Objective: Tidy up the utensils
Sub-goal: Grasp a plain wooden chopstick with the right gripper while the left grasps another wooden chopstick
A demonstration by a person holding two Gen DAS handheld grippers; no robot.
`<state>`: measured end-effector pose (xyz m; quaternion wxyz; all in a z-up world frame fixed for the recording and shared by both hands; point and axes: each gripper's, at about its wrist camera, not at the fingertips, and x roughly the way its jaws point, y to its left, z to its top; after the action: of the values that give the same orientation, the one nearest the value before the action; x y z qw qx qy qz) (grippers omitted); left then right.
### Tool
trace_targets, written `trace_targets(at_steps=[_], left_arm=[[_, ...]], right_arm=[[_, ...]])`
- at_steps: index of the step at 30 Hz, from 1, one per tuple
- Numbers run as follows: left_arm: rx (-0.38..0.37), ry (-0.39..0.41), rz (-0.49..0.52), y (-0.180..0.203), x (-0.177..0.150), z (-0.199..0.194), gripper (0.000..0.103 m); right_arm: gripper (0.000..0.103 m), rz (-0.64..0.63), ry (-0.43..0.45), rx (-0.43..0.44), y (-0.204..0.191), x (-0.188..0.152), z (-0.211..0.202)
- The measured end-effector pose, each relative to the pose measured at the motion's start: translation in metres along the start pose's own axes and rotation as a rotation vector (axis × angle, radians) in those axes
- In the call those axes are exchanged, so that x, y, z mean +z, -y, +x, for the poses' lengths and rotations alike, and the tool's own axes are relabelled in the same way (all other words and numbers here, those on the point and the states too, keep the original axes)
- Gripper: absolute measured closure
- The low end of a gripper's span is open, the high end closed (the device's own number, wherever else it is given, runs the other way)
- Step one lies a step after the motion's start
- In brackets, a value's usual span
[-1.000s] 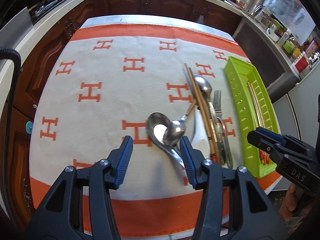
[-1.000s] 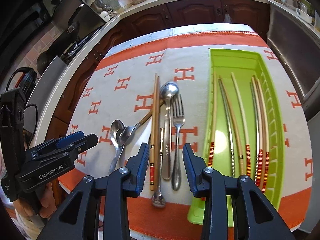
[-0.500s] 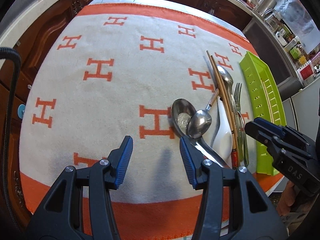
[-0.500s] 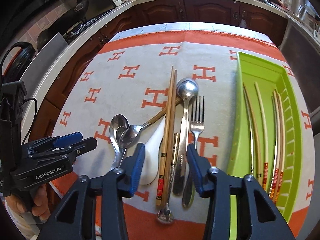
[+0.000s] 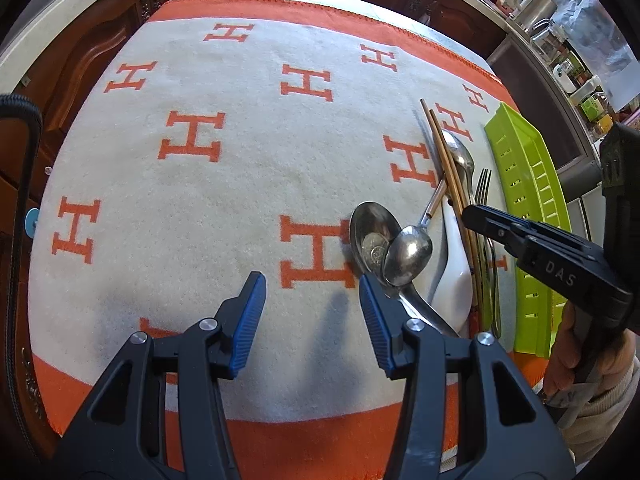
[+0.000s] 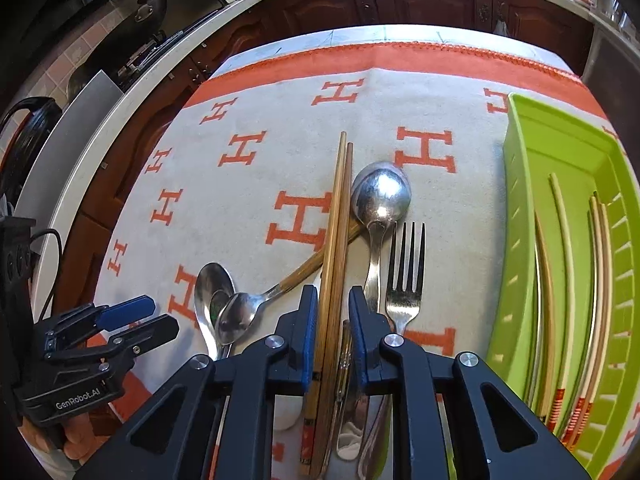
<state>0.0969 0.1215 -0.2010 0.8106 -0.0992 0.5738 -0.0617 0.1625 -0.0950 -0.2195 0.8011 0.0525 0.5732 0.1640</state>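
Observation:
A pair of wooden chopsticks [image 6: 340, 220] lies on the H-patterned cloth [image 5: 200, 200], next to a large steel spoon [image 6: 382, 196] and a fork [image 6: 406, 264]. My right gripper [image 6: 334, 320] straddles the chopsticks low on their shafts. Its jaws are closing and both pads touch the pair. Left of them lie a steel spoon [image 5: 372, 232], a wooden-handled spoon [image 5: 408, 256] resting on it, and a white ceramic spoon [image 5: 454, 280]. My left gripper [image 5: 312, 308] hangs open over bare cloth just left of these spoons, holding nothing.
A lime-green tray [image 6: 520, 240] at the right edge of the cloth holds several chopsticks [image 6: 560, 240]. Dark wooden cabinets and a counter ring the table. A person's hand [image 5: 576, 360] holds the right gripper at the table's near right corner.
My right gripper came down and leftward over the chopsticks, and its jaws narrowed around them. My left gripper sank slightly toward the cloth and stayed open.

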Motion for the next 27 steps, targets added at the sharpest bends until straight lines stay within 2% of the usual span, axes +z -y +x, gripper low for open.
trace_targets(at_steps=[6,8,17,27], left_arm=[[-0.002,-0.006,-0.003,-0.001,0.003,0.003,0.058],[-0.002,-0.007,0.000,0.000,0.004,0.003,0.058],[-0.027,0.007,0.035,0.018,0.009,-0.002,0.058],[-0.041,0.001,0.087,0.042,0.009,-0.003,0.058]], right_arm=[[0.091,0.033,-0.016,0.063,0.009,0.004,0.014],[0.096,0.038,-0.012,0.073,0.009,0.004,0.014],[0.096,0.042,0.006,0.100,0.006,-0.005,0.001],[0.096,0.104,-0.026,0.143,0.020,-0.012,0.002]])
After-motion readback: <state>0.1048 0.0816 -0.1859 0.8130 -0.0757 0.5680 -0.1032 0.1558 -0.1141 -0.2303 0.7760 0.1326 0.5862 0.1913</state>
